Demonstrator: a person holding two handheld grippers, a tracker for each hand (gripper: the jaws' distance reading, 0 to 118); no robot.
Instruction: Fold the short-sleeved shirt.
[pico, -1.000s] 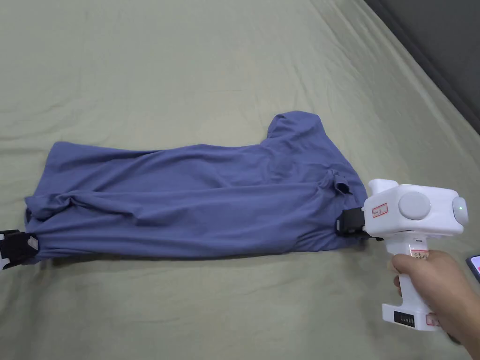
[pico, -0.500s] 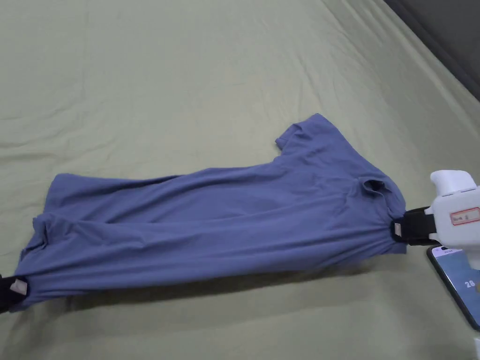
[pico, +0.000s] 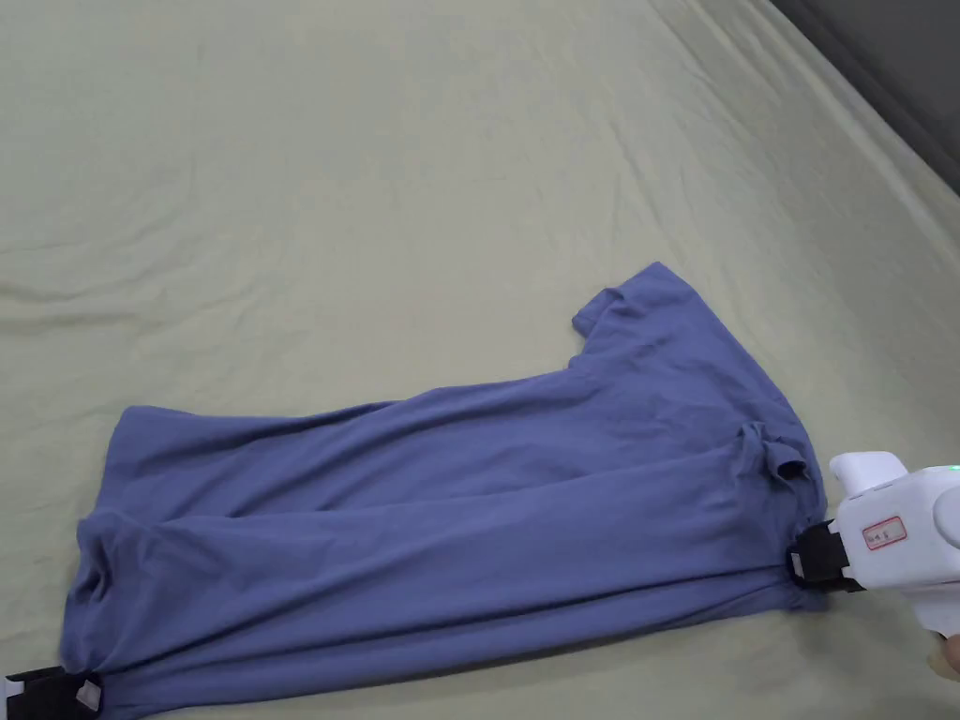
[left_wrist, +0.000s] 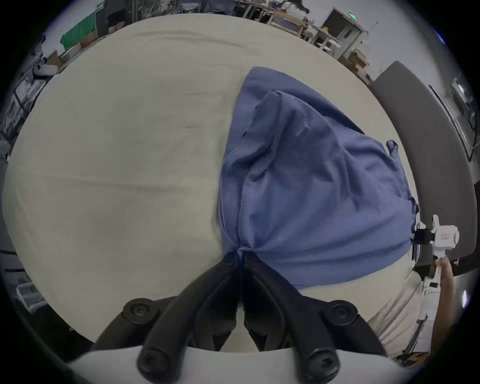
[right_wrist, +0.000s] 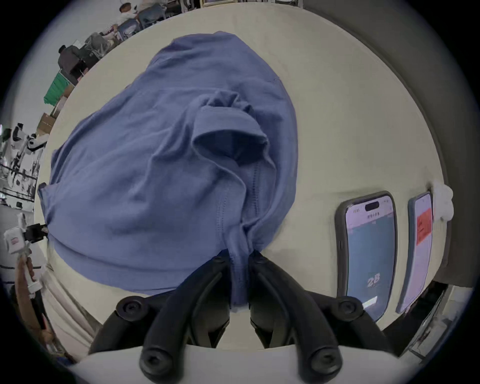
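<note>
Shirt (pico: 450, 525) lower, both grippers clamped

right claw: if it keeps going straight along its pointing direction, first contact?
The blue shirt. The right claw is already shut on its bunched edge, so going on pushes into the fabric; the folded sleeve looks to lie next, though depth is unclear.

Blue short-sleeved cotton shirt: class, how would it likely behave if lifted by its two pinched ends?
The blue short-sleeved cotton shirt would probably sag between the left gripper and right gripper, since it wrinkles and bunches there. It looks light and floppy.
</note>
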